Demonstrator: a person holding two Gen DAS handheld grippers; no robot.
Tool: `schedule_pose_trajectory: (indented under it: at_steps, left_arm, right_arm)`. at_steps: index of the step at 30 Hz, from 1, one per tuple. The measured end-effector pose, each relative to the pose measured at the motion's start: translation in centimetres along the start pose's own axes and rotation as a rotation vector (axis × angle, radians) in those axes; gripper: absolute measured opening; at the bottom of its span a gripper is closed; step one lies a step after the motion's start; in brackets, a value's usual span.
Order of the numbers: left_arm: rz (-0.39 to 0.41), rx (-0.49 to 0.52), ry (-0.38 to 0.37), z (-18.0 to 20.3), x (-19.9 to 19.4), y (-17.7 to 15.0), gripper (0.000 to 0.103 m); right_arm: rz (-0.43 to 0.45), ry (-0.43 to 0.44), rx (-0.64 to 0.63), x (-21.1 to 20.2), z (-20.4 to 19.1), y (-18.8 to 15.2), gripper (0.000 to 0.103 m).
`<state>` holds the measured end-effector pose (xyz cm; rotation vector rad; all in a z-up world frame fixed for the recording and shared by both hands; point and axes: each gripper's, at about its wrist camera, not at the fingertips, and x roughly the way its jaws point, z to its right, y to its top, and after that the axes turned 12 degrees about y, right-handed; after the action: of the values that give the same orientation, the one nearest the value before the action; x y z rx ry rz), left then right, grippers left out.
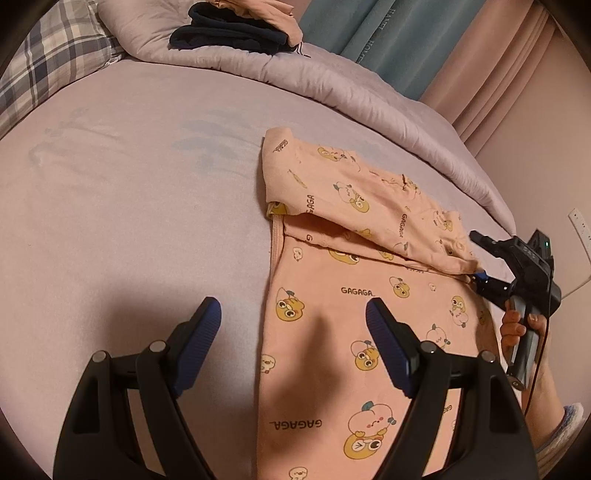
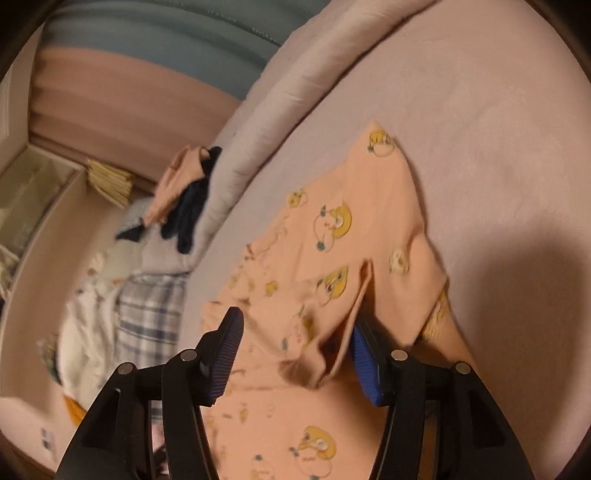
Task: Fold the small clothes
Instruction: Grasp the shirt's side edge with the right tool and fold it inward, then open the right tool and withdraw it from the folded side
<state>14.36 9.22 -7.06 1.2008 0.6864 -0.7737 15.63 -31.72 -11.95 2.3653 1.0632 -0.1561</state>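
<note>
A small peach garment [image 1: 332, 295] printed with yellow cartoon ducks and "GAGAGA" lies flat on the lilac bed sheet [image 1: 129, 184]. Its far part is folded back over the rest. My left gripper [image 1: 291, 310] hovers open above the garment's left edge, with one finger over the sheet and one over the cloth. My right gripper [image 1: 476, 256] stands at the right end of the folded flap. In the right wrist view the right gripper [image 2: 297, 325] has its jaws apart, and a loose fold of the garment [image 2: 332, 258] lies between them against one blue pad [image 2: 364, 354].
A rolled lilac quilt [image 1: 332, 85] runs along the far side of the bed, with dark navy clothes [image 1: 229, 33] and a peach piece piled on it. A plaid pillow [image 1: 48, 62] is at the far left. A hand [image 1: 517, 325] grips the right tool's handle. Curtains hang behind.
</note>
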Motion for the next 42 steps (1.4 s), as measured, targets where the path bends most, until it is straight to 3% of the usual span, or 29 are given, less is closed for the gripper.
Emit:
schedule_pose_trajectory:
  at_steps: [2, 3, 5, 6, 12, 15, 17, 22, 26, 29, 33, 35, 38, 42]
  left_arm:
    - [-0.004, -0.003, 0.006, 0.0, -0.1, -0.1, 0.08]
    - [-0.007, -0.005, 0.007, 0.0, -0.1, -0.1, 0.08]
    - [-0.013, -0.005, 0.01, 0.0, -0.2, 0.0, 0.08]
    - [-0.016, 0.0, 0.014, 0.0, -0.2, -0.1, 0.08]
    - [-0.023, 0.002, 0.026, 0.1, -0.1, -0.1, 0.08]
    - [-0.03, 0.005, 0.026, 0.1, 0.1, -0.1, 0.08]
    - [-0.035, 0.009, 0.029, 0.1, 0.2, 0.0, 0.081]
    - [-0.033, 0.006, 0.031, 0.2, 0.2, 0.5, 0.08]
    - [-0.017, 0.028, 0.024, 0.7, 0.0, 1.7, 0.081]
    - [0.009, 0.053, 0.003, 1.8, -0.1, 3.3, 0.081]
    - [0.036, 0.092, -0.031, 4.1, 0.9, 5.7, 0.079]
    - [0.027, 0.099, -0.052, 5.3, 2.1, 6.8, 0.079]
    - [-0.003, 0.103, -0.083, 6.5, 4.1, 7.9, 0.066]
    - [-0.075, 0.133, -0.057, 7.7, 7.6, 8.7, 0.052]
  right_arm:
    - [-0.046, -0.049, -0.033, 1.0, -0.5, 0.2, 0.052]
    - [-0.07, -0.08, -0.058, 1.5, -0.9, 0.2, 0.032]
    - [-0.124, -0.174, -0.125, 2.7, -1.6, 0.2, 0.009]
    - [-0.138, -0.213, -0.154, 3.0, -1.8, 0.2, 0.008]
    - [-0.055, -0.256, -0.356, 1.6, -5.5, 1.9, 0.007]
    - [-0.019, -0.3, -0.343, 0.8, -4.4, 2.8, 0.007]
    - [-0.018, -0.372, -0.332, 0.8, -2.8, 2.9, 0.007]
    - [-0.089, -0.387, -0.242, 1.2, 0.8, 2.9, 0.008]
    - [-0.033, -0.312, -0.185, -1.0, 1.4, 3.3, 0.018]
    - [0.022, -0.375, -0.238, -2.4, 0.2, 3.1, 0.04]
    - [0.086, -0.394, -0.314, -3.5, -1.3, 3.1, 0.04]
    - [0.055, -0.363, -0.352, -3.0, -1.7, 2.9, 0.04]
    - [-0.011, -0.332, -0.426, -1.5, -2.7, 1.9, 0.028]
    - [-0.09, -0.356, -0.523, 0.5, -2.9, 0.6, 0.026]
